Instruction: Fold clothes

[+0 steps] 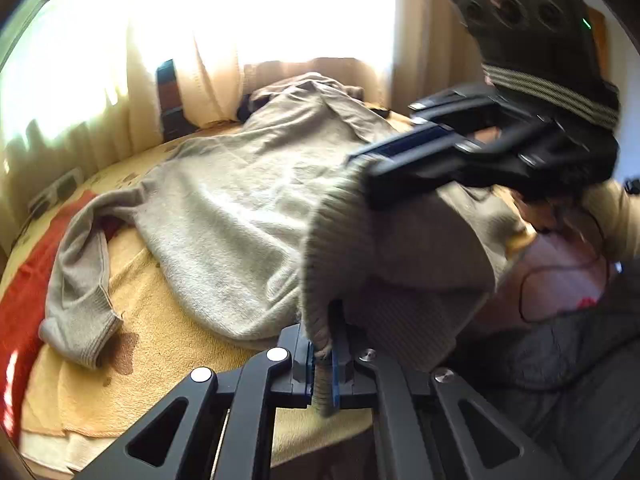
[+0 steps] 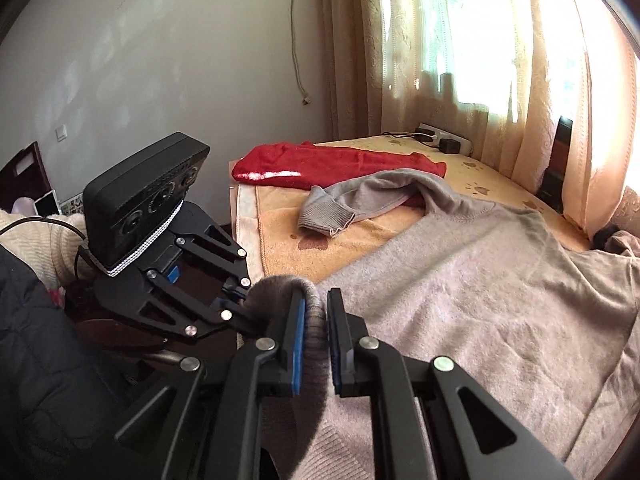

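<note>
A grey knit sweater (image 1: 224,220) lies spread on the bed, one sleeve (image 1: 80,300) flung out to the left. My left gripper (image 1: 322,356) is shut on the ribbed hem (image 1: 320,264), which is lifted off the bed. From the right wrist view the sweater (image 2: 480,300) fills the bed ahead. My right gripper (image 2: 316,320) has its blue pads a little apart, and the rolled hem (image 2: 296,284) lies loosely between them. The left gripper (image 2: 244,300) holds the same hem just to the left. In the left wrist view the right gripper (image 1: 360,168) reaches in from the right.
A red garment (image 2: 320,164) lies on the yellow bed cover (image 2: 400,148) beyond the sleeve (image 2: 328,212). A power strip (image 2: 440,136) sits by the curtained window (image 2: 500,60). More brown clothing (image 1: 304,84) is piled at the bed's far end. The person's dark jacket (image 2: 48,380) is at the left.
</note>
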The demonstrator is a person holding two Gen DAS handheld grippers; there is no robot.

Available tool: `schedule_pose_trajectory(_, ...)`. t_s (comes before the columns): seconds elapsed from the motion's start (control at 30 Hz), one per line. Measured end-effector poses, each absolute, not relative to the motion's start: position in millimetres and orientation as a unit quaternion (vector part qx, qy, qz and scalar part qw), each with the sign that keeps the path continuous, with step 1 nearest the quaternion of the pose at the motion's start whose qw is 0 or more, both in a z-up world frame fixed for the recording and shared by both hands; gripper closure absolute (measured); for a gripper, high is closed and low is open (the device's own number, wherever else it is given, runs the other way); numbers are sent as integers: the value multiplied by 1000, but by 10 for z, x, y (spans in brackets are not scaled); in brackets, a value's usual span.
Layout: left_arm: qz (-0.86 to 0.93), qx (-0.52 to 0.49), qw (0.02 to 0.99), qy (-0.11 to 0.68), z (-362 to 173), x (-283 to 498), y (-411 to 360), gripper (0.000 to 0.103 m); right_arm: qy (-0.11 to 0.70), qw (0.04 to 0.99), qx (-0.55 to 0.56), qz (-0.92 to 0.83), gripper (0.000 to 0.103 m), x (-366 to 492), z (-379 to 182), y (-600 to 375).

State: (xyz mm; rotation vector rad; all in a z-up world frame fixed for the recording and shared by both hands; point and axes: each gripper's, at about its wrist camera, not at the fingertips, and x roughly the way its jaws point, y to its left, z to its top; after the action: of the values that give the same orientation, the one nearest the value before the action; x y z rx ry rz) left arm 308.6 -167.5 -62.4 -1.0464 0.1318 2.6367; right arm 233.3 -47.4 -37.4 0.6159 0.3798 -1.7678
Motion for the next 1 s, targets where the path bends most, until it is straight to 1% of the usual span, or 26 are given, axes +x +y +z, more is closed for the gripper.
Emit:
schedule_pose_trajectory(0.03, 922, -360, 137, 39, -606, 3080, -1712, 98, 157, 573, 262, -760, 65, 2330, -373, -431)
schedule_pose_trajectory(0.1, 934, -341, 107, 29, -498, 3107, -1819, 98, 146, 552, 250, -782, 20, 2333, -342, -281)
schedule_pose_trajectory(0.13, 941, -326, 91, 27, -426, 3117, -1835, 98, 138, 536, 238, -798, 16, 2341, -312, -159)
schedule_pose_trajectory(0.23, 960, -275, 55, 14, -182, 3203, -2007, 98, 113, 464, 223, -850, 16, 2365, -213, 380)
schedule_pose_trajectory(0.3, 968, -247, 47, -2, -53, 3295, -2026, 98, 124, 388, 221, -886, 17, 2415, -211, 759)
schedule_pose_trajectory(0.33, 970, -237, 44, -8, 2, 3327, -2033, 98, 134, 353, 226, -898, 20, 2455, -236, 930)
schedule_pose_trajectory(0.37, 972, -229, 42, -12, 55, 3353, -2046, 98, 140, 327, 238, -904, 33, 2497, -274, 1073)
schedule_pose_trajectory(0.4, 974, -222, 40, -16, 87, 3345, -2062, 98, 146, 305, 252, -907, 55, 2539, -317, 1204)
schedule_pose_trajectory(0.47, 977, -210, 39, -26, 133, 3320, -2072, 98, 164, 269, 272, -909, 67, 2663, -427, 1370)
schedule_pose_trajectory(0.5, 978, -202, 38, -29, 170, 3327, -2080, 98, 184, 257, 277, -907, 70, 2743, -502, 1396)
schedule_pose_trajectory(0.6, 983, -175, 36, -38, 345, 3421, -2095, 98, 247, 240, 288, -894, 70, 2948, -776, 1338)
schedule_pose_trajectory(0.77, 989, -140, 38, -37, 655, 3482, -2093, 98, 312, 235, 286, -875, 70, 3100, -1187, 1149)
schedule_pose_trajectory(0.83, 990, -131, 37, -33, 753, 3489, -2090, 98, 324, 225, 282, -874, 70, 3081, -1287, 1124)
schedule_pose_trajectory(0.9, 991, -125, 34, -30, 814, 3477, -2089, 98, 328, 217, 284, -875, 67, 3046, -1360, 1139)
schedule_pose_trajectory(1.0, 992, -119, 27, -33, 875, 3432, -2111, 98, 311, 206, 288, -882, 67, 3008, -1347, 1203)
